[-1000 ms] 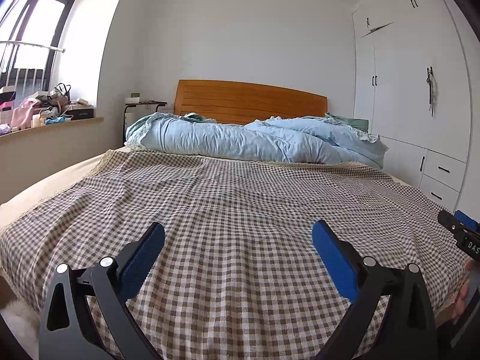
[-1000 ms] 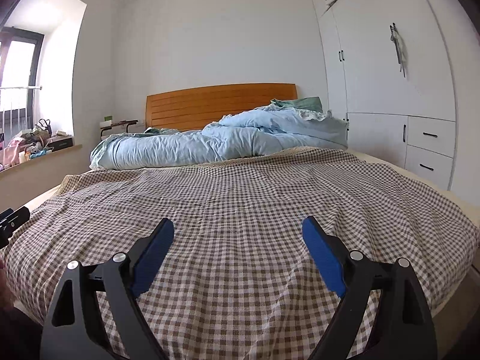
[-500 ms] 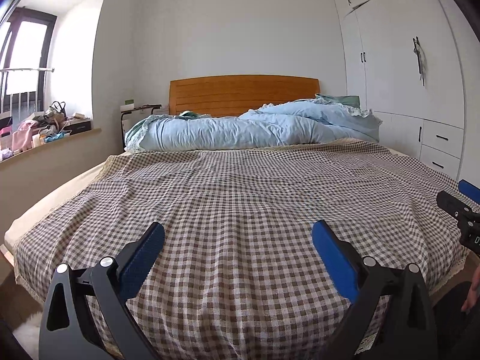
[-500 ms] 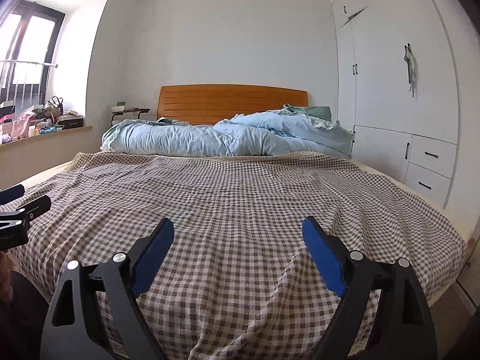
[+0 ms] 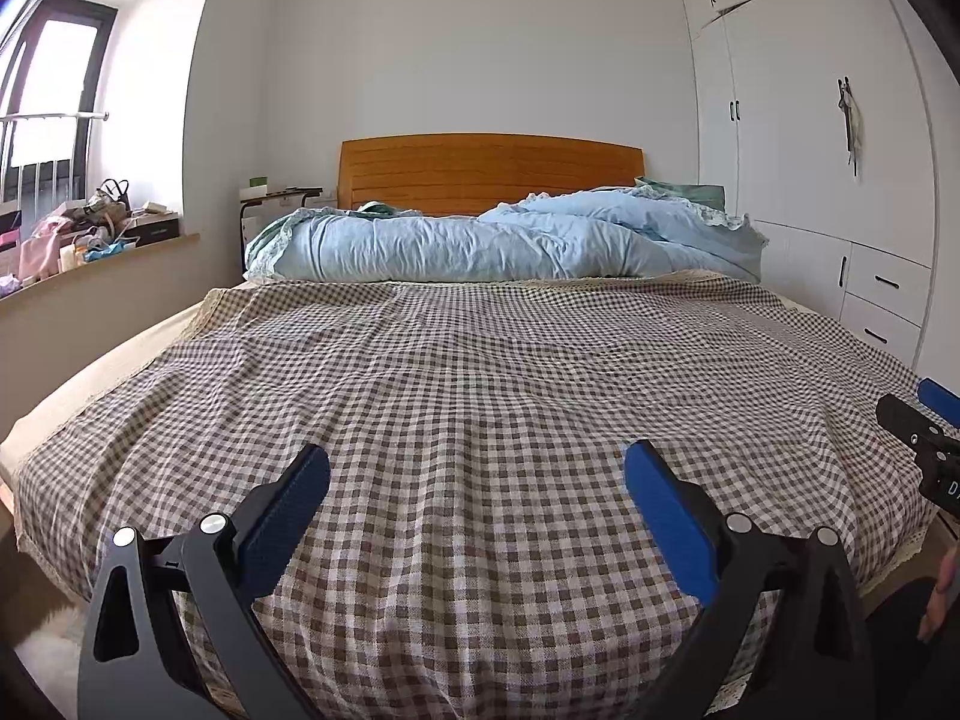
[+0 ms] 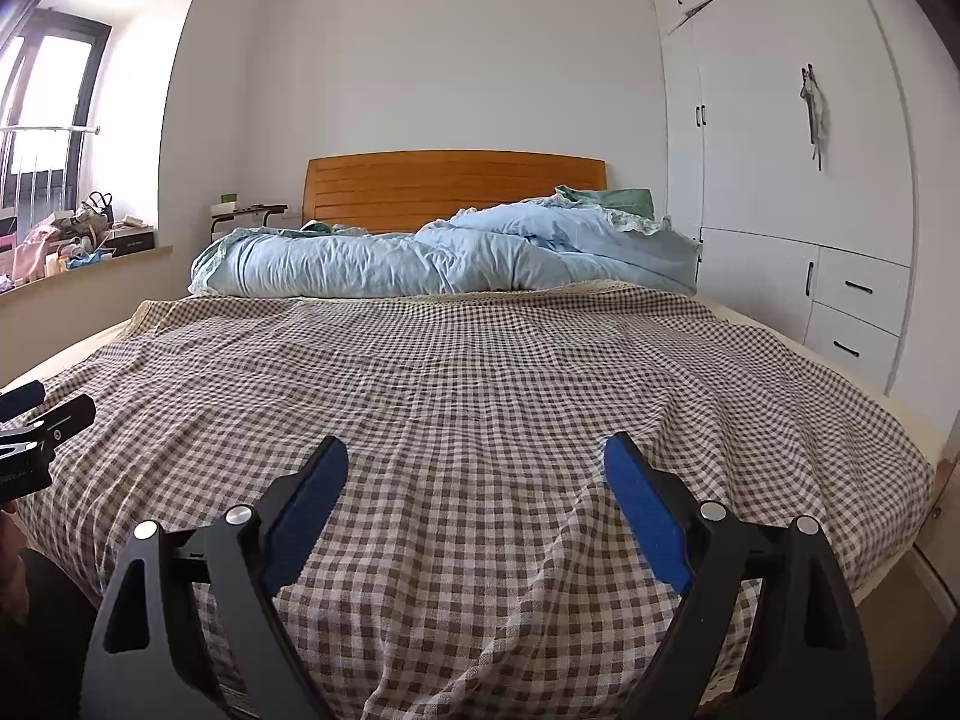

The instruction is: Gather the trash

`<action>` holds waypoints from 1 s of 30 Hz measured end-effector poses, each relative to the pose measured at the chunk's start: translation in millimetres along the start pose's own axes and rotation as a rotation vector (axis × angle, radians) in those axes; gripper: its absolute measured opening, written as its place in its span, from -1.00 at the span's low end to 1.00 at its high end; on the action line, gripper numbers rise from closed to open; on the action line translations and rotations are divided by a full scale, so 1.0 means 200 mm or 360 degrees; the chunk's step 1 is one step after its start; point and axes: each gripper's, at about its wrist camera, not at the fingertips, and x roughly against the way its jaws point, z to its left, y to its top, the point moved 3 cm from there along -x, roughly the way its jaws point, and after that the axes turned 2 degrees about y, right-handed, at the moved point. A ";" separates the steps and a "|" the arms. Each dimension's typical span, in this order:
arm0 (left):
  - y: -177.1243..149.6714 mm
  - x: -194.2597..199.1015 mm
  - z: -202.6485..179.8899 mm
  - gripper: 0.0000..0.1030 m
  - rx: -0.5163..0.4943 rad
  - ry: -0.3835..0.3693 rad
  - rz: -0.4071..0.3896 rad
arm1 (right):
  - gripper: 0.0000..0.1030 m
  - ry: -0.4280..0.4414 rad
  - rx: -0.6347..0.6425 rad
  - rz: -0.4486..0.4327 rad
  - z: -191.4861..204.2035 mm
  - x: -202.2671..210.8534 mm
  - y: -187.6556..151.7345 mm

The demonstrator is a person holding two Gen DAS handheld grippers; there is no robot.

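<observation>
Both grippers hover over the foot of a bed covered by a brown checked blanket. My left gripper stands open, its blue pads wide apart with only blanket showing between them. My right gripper is open the same way, nothing between its fingers. Each gripper shows in the other's view: the right gripper's tip at the right edge, the left gripper's tip at the left edge. No trash shows on the blanket in either view.
A rumpled light blue duvet lies before the wooden headboard. A white wardrobe with drawers lines the right wall. A cluttered window ledge and a small side table stand at the left.
Both views have shifted and levelled: the bed now sits more centred and farther, and its foot edge shows. The left gripper drew back slightly. Both grippers stayed open.
</observation>
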 end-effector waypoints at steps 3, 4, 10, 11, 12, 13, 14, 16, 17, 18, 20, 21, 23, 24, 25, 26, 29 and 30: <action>0.00 0.00 -0.01 0.85 -0.0011 0.0000 -0.0005 | 0.62 -0.0003 -0.0010 0.0005 0.00 -0.01 0.00; 0.00 0.00 -0.01 0.85 -0.0014 0.0001 -0.0006 | 0.62 -0.0002 -0.0011 0.0008 0.00 -0.01 0.00; -0.01 0.01 -0.02 0.85 -0.0015 0.0004 -0.0010 | 0.62 -0.0004 0.0009 0.0004 0.01 0.00 0.00; 0.00 0.02 -0.02 0.85 -0.0013 0.0001 -0.0013 | 0.62 -0.0005 0.0009 0.0004 0.01 0.00 0.00; 0.00 0.02 -0.02 0.85 -0.0013 0.0001 -0.0014 | 0.62 -0.0008 0.0008 0.0006 0.01 0.00 0.00; -0.01 0.02 -0.01 0.85 -0.0014 0.0002 -0.0014 | 0.62 -0.0010 0.0007 0.0007 0.01 0.00 0.00; 0.00 0.02 -0.02 0.85 -0.0016 0.0001 -0.0015 | 0.62 -0.0011 0.0010 0.0010 0.01 -0.01 0.00; 0.00 0.02 -0.02 0.85 -0.0018 0.0001 -0.0016 | 0.62 -0.0020 0.0027 0.0012 0.02 -0.01 0.00; -0.01 0.02 -0.02 0.85 -0.0022 0.0001 -0.0015 | 0.62 -0.0023 0.0036 0.0011 0.03 -0.01 0.00; 0.00 0.02 -0.02 0.85 -0.0024 0.0001 -0.0017 | 0.62 -0.0024 0.0043 0.0011 0.03 -0.01 0.00; -0.01 0.02 -0.02 0.85 -0.0027 -0.0001 -0.0019 | 0.62 -0.0028 0.0047 0.0012 0.03 -0.01 0.00; -0.01 0.02 -0.02 0.85 -0.0029 -0.0001 -0.0019 | 0.62 -0.0028 0.0044 0.0012 0.03 -0.01 0.00; -0.01 0.02 -0.02 0.85 -0.0029 -0.0002 -0.0021 | 0.62 -0.0030 0.0034 0.0014 0.03 -0.01 0.01; -0.01 0.02 -0.02 0.85 -0.0031 -0.0004 -0.0018 | 0.62 -0.0031 0.0032 0.0015 0.03 -0.01 0.01; -0.01 0.01 -0.03 0.85 -0.0034 -0.0003 -0.0015 | 0.62 -0.0029 0.0036 0.0013 0.03 -0.01 0.00; -0.01 0.01 -0.03 0.85 -0.0037 -0.0003 -0.0014 | 0.62 -0.0028 0.0042 0.0011 0.03 -0.01 0.00; -0.01 0.01 -0.03 0.85 -0.0037 -0.0005 -0.0017 | 0.62 -0.0030 0.0050 0.0008 0.03 0.00 0.00; -0.01 0.01 -0.03 0.85 -0.0038 -0.0003 -0.0015 | 0.62 -0.0030 0.0048 0.0007 0.03 -0.01 0.00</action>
